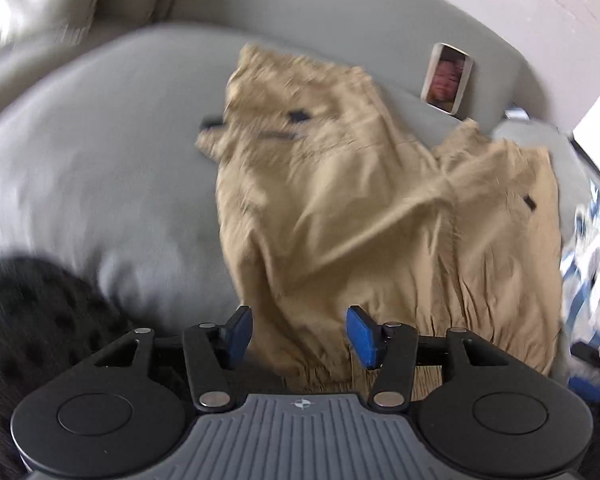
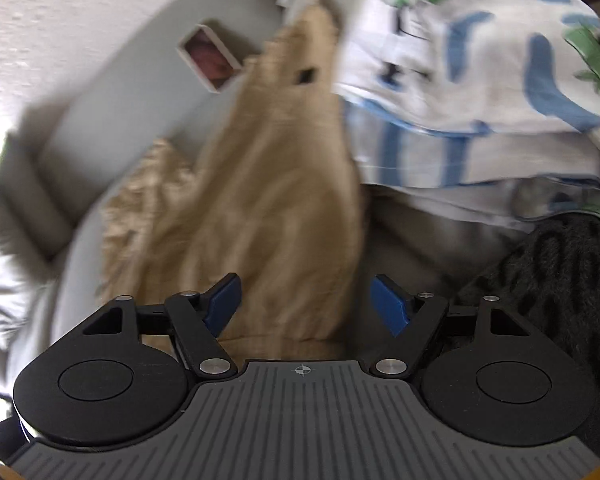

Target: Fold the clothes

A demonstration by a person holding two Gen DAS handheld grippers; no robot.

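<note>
Tan trousers (image 1: 340,208) lie crumpled on a grey cushioned surface (image 1: 100,160), legs spread toward me. My left gripper (image 1: 300,336) is open and empty, hovering just above the near cuff of the trousers. In the right wrist view the same tan trousers (image 2: 268,200) run away from me, blurred by motion. My right gripper (image 2: 306,304) is open and empty over their near end.
A white cloth with blue and green print (image 2: 480,60) lies to the right of the trousers, also seen in the left wrist view (image 1: 592,264). A dark knitted garment (image 2: 560,280) sits at the near right, and in the left wrist view (image 1: 32,320). A small framed photo (image 1: 446,78) leans on the backrest.
</note>
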